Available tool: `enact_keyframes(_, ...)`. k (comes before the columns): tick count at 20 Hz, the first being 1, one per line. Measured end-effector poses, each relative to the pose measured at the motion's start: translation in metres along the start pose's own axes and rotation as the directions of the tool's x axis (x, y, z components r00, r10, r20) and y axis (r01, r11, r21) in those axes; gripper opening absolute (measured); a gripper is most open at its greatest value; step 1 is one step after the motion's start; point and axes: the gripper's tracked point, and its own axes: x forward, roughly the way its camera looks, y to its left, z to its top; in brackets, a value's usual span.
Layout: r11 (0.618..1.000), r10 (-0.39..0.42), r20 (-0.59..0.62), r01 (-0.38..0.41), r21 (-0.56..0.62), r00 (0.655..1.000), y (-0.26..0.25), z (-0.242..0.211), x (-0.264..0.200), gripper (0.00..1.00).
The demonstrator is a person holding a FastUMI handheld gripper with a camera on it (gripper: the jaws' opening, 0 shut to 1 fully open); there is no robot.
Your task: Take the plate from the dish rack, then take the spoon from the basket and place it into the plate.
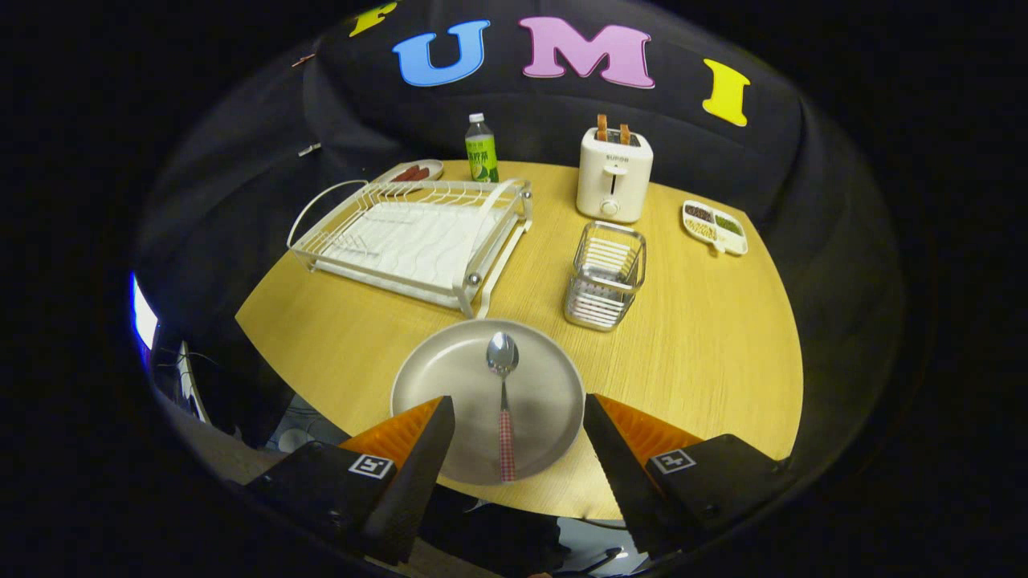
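Tongs (pixel 514 449) spread wide, gripping nothing. Spoon (pixel 503 405) lies between the tips, flat in the plate (pixel 450 377), long axis on the 12–6 line, bowl at 12, checked handle at 6. Beyond: empty basket (pixel 606 275) at 1 o'clock, dish rack (pixel 418 241) at 11. Task looks done; next move is likely retreat.

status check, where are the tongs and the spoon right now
Tongs open, holding nothing, fingers either side of the spoon handle. Spoon lying in the plate. Nothing in the way.
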Motion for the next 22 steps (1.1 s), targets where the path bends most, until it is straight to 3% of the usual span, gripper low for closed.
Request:
enact_keyframes(5,1.000,-0.018,0.180,0.017,0.008,0.984,-0.002,0.090,-0.036,0.99)
enact_keyframes(11,0.999,-0.039,0.362,0.041,0.002,0.931,-0.005,0.177,-0.081,0.97)
enact_keyframes(16,0.996,-0.061,0.495,0.082,-0.020,0.867,-0.008,0.234,-0.121,0.97)
enact_keyframes(22,0.993,-0.092,0.647,0.121,0.000,0.757,-0.006,0.284,-0.178,0.97)
